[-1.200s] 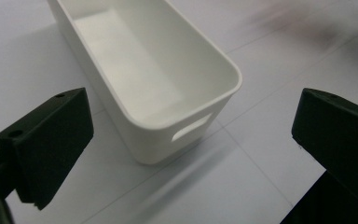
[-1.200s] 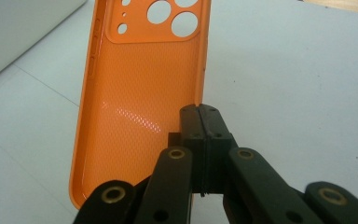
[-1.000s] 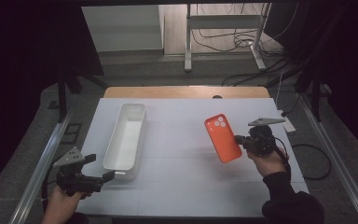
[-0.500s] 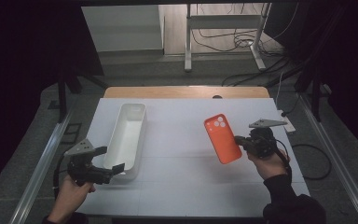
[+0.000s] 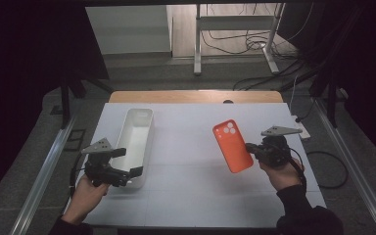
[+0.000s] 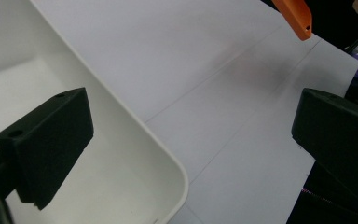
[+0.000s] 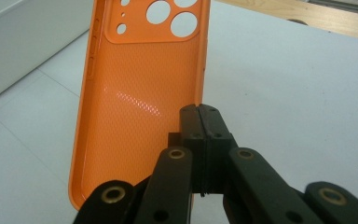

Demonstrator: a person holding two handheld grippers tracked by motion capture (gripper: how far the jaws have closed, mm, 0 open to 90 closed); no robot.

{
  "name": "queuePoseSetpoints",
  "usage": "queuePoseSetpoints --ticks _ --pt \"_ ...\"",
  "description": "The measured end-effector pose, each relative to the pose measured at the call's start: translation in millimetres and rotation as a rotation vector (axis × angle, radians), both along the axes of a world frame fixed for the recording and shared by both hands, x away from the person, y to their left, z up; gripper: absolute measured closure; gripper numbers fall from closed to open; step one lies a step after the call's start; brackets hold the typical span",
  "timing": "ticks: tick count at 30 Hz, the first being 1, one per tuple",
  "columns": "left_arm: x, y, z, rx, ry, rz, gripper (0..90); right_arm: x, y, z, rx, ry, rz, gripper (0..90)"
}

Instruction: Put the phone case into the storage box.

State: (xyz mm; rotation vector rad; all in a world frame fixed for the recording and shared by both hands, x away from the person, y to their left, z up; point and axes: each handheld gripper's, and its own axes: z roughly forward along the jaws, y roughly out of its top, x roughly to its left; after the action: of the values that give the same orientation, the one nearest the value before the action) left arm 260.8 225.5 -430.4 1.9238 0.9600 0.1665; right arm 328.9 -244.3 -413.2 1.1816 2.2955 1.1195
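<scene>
Since a second ago the left hand-held gripper [image 5: 127,164] has come in from the bench's left edge to the near end of the white tray [image 5: 138,128]; the right hand-held gripper [image 5: 250,148] has stayed where it was, and so has the orange phone case [image 5: 232,145] in it.

Now the left hand-held gripper has its jaws wide apart, with nothing between the pads; in the left gripper view one jaw hangs over the inside of the tray [image 6: 135,154] and the other jaw is out past the tray's rounded corner, over the bare white bench [image 6: 205,60].

The right hand-held gripper has its jaws pressed together on the long edge of the phone case [image 7: 140,93]; the case is lifted off the bench [image 5: 186,196], tilted, with its round camera holes at the far end; it is well apart from the tray, on the right half of the bench.
</scene>
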Motion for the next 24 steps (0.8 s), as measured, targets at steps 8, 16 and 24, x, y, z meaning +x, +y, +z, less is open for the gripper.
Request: queuePoseSetpoints --ticks 8,16,24 --pt "12.3 -15.3 3.5 -0.032 0.010 -0.036 0.0 -3.5 3.9 1.7 0.002 -0.014 0.011 89.5" --pt "22.0 -28.0 5.3 -0.048 0.018 -0.062 0.0 -5.9 8.6 3.4 0.008 -0.022 0.026 89.5" --pt "31.4 -42.3 6.2 -0.071 0.031 -0.091 0.0 -7.7 12.5 4.3 0.011 -0.031 0.036 89.5"
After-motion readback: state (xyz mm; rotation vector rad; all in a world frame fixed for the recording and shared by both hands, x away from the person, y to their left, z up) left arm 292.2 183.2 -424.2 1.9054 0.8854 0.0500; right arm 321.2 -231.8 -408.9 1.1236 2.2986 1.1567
